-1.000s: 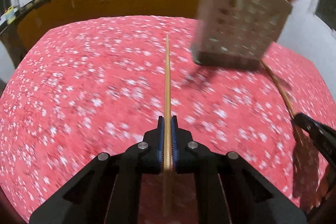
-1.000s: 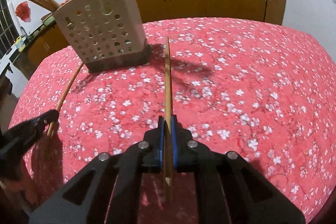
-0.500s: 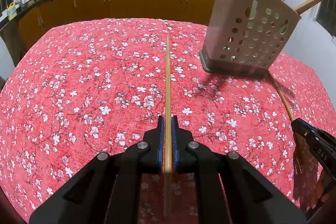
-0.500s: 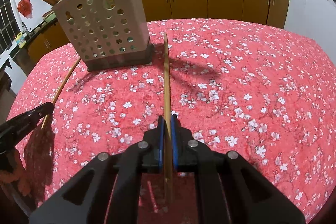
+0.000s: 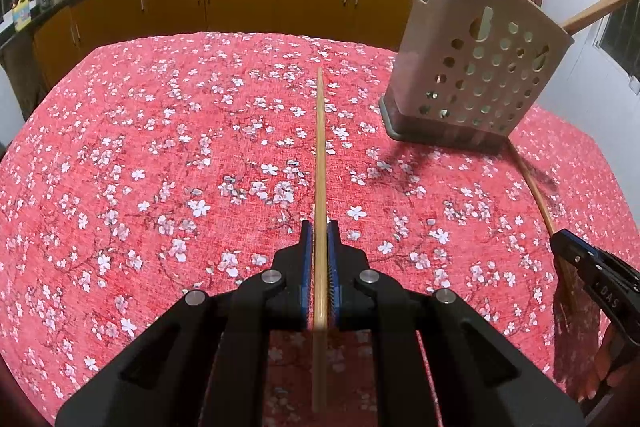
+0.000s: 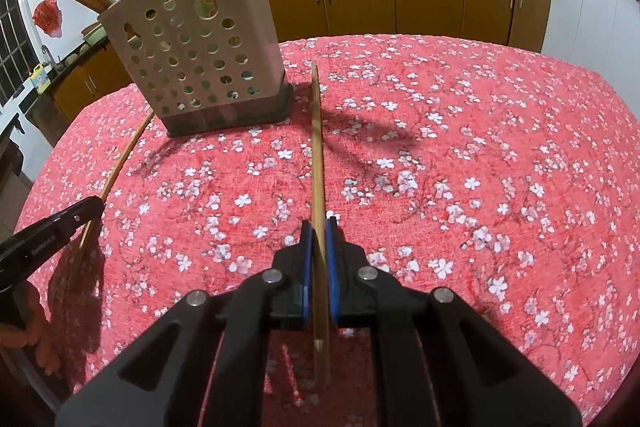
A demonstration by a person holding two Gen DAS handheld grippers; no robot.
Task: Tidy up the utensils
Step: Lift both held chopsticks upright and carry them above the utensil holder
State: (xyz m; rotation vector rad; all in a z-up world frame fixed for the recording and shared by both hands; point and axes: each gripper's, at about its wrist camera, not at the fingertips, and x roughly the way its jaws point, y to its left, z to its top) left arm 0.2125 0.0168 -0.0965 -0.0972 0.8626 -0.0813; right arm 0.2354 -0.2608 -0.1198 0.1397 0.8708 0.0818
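One table with red floral cloth. One perforated beige utensil holder stands on it, several wooden handles sticking out, count unclear. Two grippers, two chopsticks: left gripper clamped on left chopstick, right gripper clamped on right chopstick, both sticks pointing forward above cloth near holder.

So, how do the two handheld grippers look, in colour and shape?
Both look alike: the left gripper and the right gripper have matte black angular bodies with cut-out openings, round silver screws and thin blue finger pads. Small white lettering marks each gripper's side, too small to read. No cables or sleeves show.
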